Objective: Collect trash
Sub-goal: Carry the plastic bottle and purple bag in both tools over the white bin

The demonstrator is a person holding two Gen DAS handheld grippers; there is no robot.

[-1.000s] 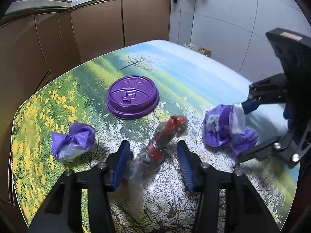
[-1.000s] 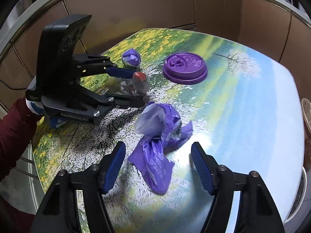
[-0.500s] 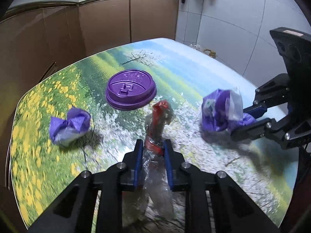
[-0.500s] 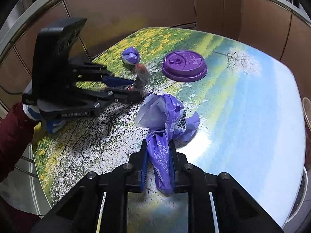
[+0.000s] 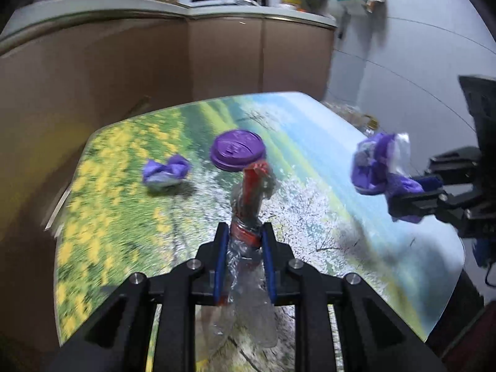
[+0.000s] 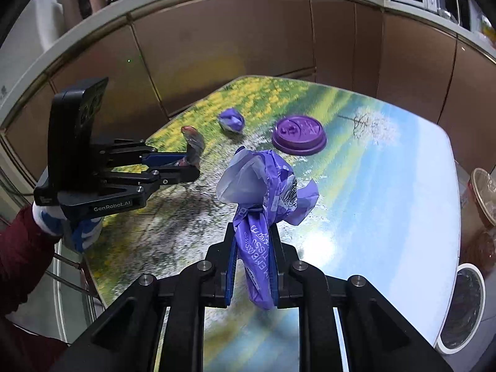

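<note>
- "GenRobot.AI" is printed in white on the left gripper (image 6: 186, 167); the purple wrapper (image 6: 260, 204) carries white lettering too creased to read.
- The left gripper (image 5: 243, 245) is clamped on a crushed clear plastic bottle (image 5: 248, 204) with a red label, now lifted off the table (image 5: 310, 142); a second ago its jaws stood apart around it.
- The right gripper (image 6: 252, 248) pinches the purple wrapper, likewise raised; earlier its jaws were wide.
- On the table lie a purple cup lid (image 5: 237, 150) and a small purple crumpled wrapper (image 5: 166, 170), well apart from both grippers.
- A white-rimmed bin (image 6: 462, 303) stands beyond the table's right edge.
</note>
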